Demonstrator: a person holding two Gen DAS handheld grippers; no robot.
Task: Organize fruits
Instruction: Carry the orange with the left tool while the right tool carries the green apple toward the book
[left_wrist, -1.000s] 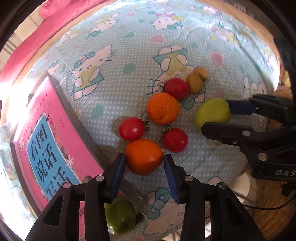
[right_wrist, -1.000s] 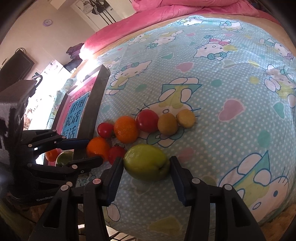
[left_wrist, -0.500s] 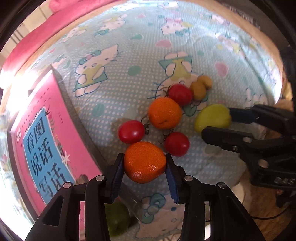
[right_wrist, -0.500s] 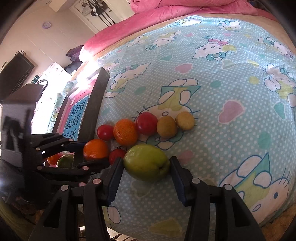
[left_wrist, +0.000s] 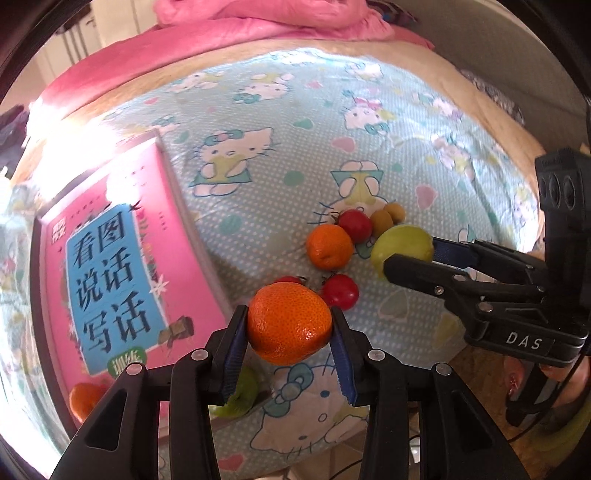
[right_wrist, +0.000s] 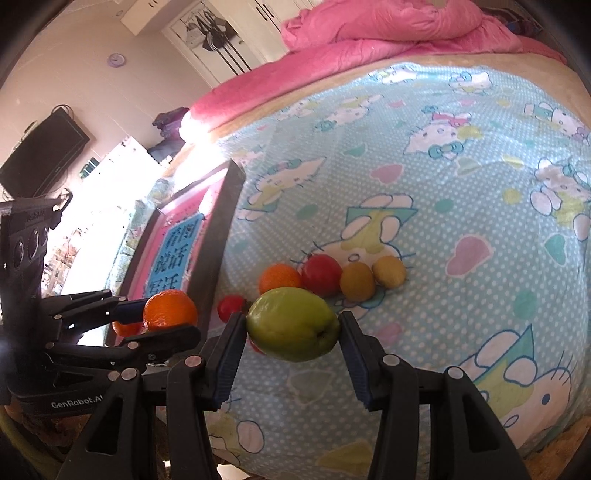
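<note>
The left wrist view shows the left gripper (left_wrist: 288, 328) clamping an orange (left_wrist: 289, 322) above the bed (left_wrist: 295, 122), beside a pink book (left_wrist: 110, 266); only here a green fruit (left_wrist: 240, 391) shows under the fingers. The right wrist view alone shows the right gripper (right_wrist: 291, 332) squeezing a green apple (right_wrist: 292, 324), plus a wall clock (right_wrist: 116, 59).

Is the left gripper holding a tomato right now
No, the left gripper is clamped on an orange, pressed between both blue pads, while a red tomato lies on the bedsheet behind it.
</note>
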